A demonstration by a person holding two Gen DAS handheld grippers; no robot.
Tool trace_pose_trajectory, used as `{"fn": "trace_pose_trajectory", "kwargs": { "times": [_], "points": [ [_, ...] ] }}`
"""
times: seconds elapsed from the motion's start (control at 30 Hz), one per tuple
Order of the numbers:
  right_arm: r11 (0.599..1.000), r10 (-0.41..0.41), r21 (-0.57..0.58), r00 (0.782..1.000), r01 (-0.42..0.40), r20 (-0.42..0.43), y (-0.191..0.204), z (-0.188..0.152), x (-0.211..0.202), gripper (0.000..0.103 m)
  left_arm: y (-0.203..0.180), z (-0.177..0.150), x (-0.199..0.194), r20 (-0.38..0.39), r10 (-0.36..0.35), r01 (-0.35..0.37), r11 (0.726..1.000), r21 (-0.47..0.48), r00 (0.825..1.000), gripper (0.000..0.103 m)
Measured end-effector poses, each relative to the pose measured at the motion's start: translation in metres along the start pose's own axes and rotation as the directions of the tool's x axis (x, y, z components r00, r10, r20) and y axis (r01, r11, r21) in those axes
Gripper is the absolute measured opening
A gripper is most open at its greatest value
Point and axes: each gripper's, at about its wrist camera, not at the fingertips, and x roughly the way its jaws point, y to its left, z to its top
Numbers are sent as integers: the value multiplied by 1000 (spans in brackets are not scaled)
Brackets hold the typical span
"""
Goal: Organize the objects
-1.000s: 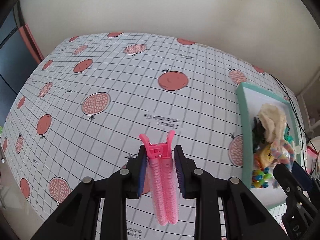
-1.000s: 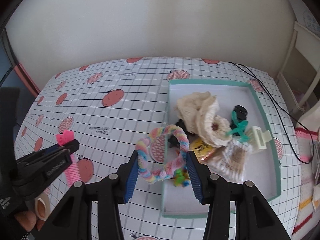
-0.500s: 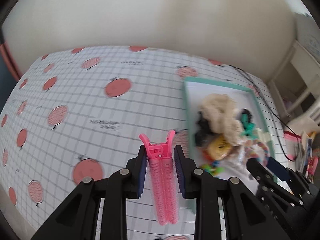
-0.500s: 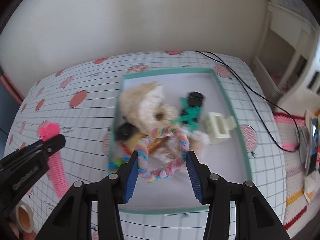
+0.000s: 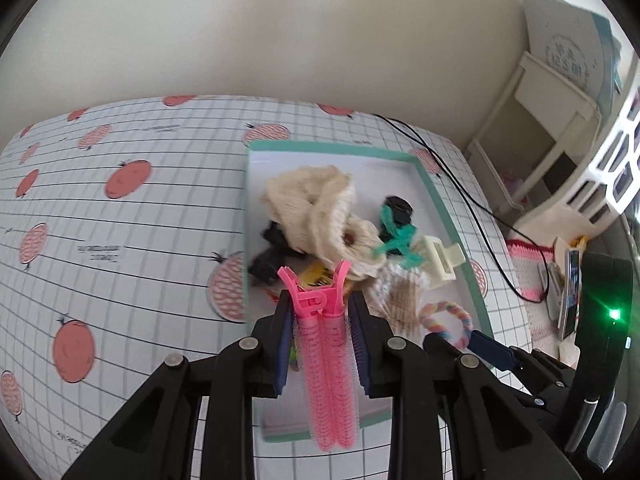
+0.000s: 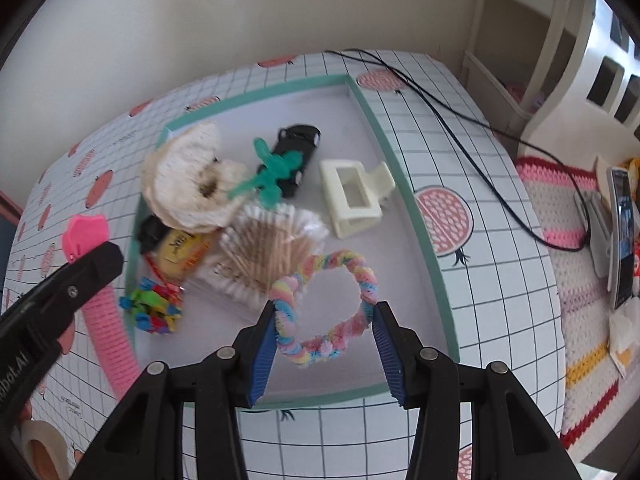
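Note:
My left gripper (image 5: 320,316) is shut on a pink hair-roller clip (image 5: 326,360), held above the near left corner of the teal-rimmed white tray (image 5: 452,216). The clip also shows in the right wrist view (image 6: 100,300). My right gripper (image 6: 324,324) is shut on a pastel rainbow twisted hair tie (image 6: 360,276), held over the tray's (image 6: 404,188) near right part. The tray holds a cream scrunchie (image 6: 184,184), a cream claw clip (image 6: 352,196), a teal clip (image 6: 272,176), a black clip (image 6: 300,140), cotton swabs (image 6: 264,248) and small colourful bands (image 6: 154,308).
The table has a white grid cloth with red fruit prints (image 5: 120,176). A black cable (image 6: 480,128) runs across its right side. A roll of tape (image 6: 40,452) lies at the near left. A striped crochet mat (image 6: 576,240) and cream shelving (image 5: 552,120) stand to the right.
Both grippers have swung right, over the tray. The pink clip now hangs above the tray's near left corner and the hair tie above its near right part. Both grips are unchanged.

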Motion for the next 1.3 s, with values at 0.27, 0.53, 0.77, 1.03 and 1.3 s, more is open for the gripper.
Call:
{"fn": "trace_pose_trajectory", "kwargs": {
  "times": [0.27, 0.53, 0.77, 1.03, 1.3],
  "points": [
    [1000, -1, -10, 999, 0, -41, -2, -6, 9, 53, -16, -8, 14, -39, -11, 13, 999, 38, 999, 28],
    [1000, 9, -18, 999, -10, -49, 1, -10, 8, 65, -12, -8, 13, -60, -12, 14, 999, 29, 998, 46],
    [1000, 11, -19, 999, -12, -37, 7, -17, -2, 67, 3, -9, 4, -74, 10, -11, 1000, -7, 997, 46],
    [999, 16, -40, 1000, -16, -5, 21, -26, -18, 71, 32, -13, -16, -50, 97, -98, 995, -10, 994, 62],
    [995, 7, -95, 1000, -7, 6, 41, -41, -27, 81, 54, -25, -27, -52, 144, -145, 989, -20, 988, 71]
  ]
}}
